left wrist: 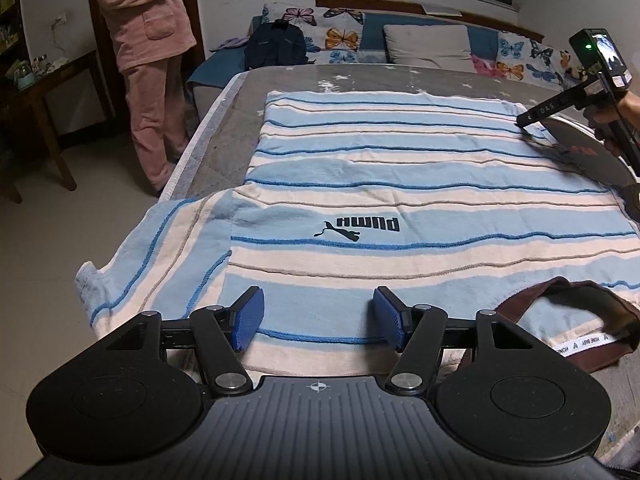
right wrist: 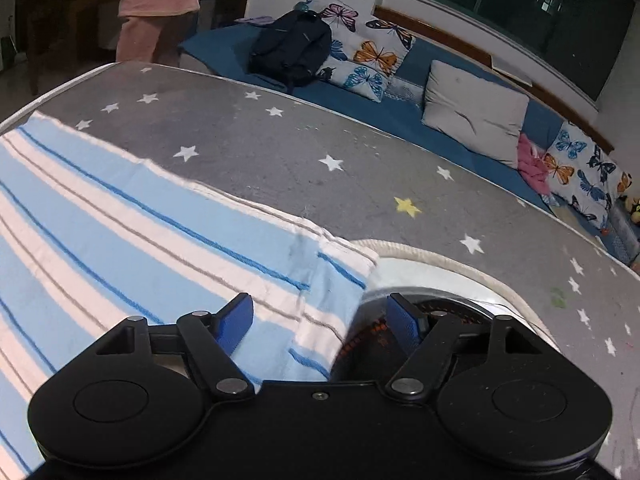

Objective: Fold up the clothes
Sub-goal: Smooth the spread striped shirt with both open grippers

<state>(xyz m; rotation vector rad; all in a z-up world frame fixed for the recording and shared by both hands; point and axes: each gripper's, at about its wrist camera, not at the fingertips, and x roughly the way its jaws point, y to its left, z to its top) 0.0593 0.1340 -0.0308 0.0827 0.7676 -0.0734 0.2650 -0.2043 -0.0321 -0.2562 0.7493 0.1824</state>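
Clearly a spread shirt, both grippers at its edges

From the left wrist view, we see the striped shirt [left wrist: 400, 184] lying flat and face up on the grey mattress [left wrist: 224, 120], its brown collar [left wrist: 568, 320] nearest us and one sleeve [left wrist: 160, 248] hanging off the mattress's side. Our left gripper [left wrist: 318, 320] stands released, jaws wide apart, just over the shoulder end of the shirt and holding nothing. Across the cloth, the right gripper [left wrist: 532, 126] sits at the far hem corner, held in a hand [left wrist: 612, 120].

From the right wrist view, the right gripper [right wrist: 320, 320] is also released — its jaws straddle the shirt's corner [right wrist: 336, 280], where the cloth is a little rumpled, but do not pinch it. A round dark object [right wrist: 376, 340] shows under that corner; we cannot tell what it is.

We judge the shirt to be laid out unfolded — a layout that suits smoothing or the taking of a fold. A next move would call for a firm pinch on cloth at both ends, lifting evenly so the stripes stay square.

Of containers, we see only a dark backpack [right wrist: 292, 48] on the blue sofa [right wrist: 400, 112]; its contents are hidden.
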